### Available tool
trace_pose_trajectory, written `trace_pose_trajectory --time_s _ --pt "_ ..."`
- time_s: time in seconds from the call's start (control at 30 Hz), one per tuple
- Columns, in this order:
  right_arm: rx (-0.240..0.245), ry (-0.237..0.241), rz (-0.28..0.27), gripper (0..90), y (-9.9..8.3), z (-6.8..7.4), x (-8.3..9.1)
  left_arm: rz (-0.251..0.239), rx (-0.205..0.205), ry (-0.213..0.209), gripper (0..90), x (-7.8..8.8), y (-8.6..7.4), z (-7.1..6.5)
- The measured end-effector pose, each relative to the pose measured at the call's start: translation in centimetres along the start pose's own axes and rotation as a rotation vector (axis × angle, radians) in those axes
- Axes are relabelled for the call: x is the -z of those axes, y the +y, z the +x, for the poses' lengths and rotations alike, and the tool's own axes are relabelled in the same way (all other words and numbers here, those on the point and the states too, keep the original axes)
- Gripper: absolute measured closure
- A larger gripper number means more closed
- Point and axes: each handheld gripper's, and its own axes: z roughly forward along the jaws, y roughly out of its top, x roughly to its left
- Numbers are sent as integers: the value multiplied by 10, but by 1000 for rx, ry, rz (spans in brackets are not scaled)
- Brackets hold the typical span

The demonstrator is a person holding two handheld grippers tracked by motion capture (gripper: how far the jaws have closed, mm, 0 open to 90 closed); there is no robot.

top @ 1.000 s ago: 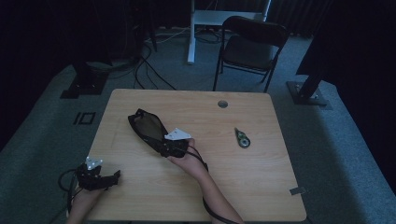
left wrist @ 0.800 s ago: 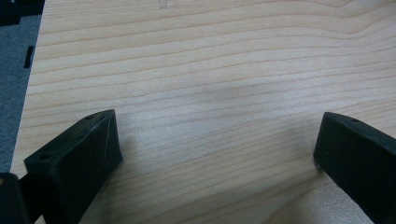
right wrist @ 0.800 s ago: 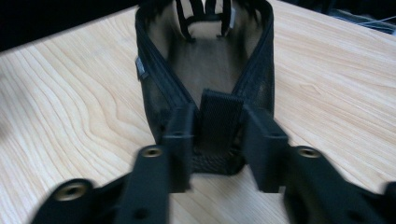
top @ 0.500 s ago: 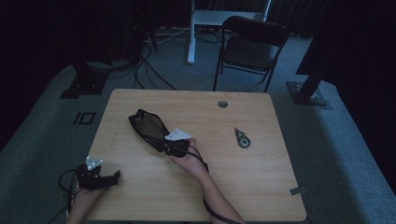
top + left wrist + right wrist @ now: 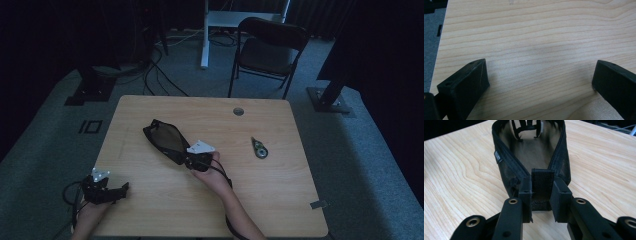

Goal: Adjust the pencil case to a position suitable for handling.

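Both forearms are bare, with no sleeves. The left black two-jaw gripper (image 5: 121,188) has blocky matte jaws, a grey three-cornered plate on top and a black cable trailing behind. The right black gripper (image 5: 540,192) shows brass-coloured rivets on its arms.

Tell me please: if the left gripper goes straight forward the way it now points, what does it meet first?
Probably nothing soon. The left gripper, jaws wide open, points rightward across the bare wooden table. Farther along, the person's right forearm may cross its line, but depth is unclear.
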Motion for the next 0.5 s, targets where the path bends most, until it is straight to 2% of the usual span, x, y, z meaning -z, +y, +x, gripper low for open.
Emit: trace_pose_trajectory --time_s 0.2,0.23,0.3,0.5 --pt "-37 -19 -5 731 -11 -9 14 1 0 0 8 0 0 0" --pt "-26 -25 -3 730 -12 -11 17 1 0 0 8 0 0 0" --pt "-46 -30 -3 731 -15 -14 22 2 0 0 8 0 0 0" --pt "-50 -63 -6 731 -23 -27 36 2 0 0 8 0 0 0"
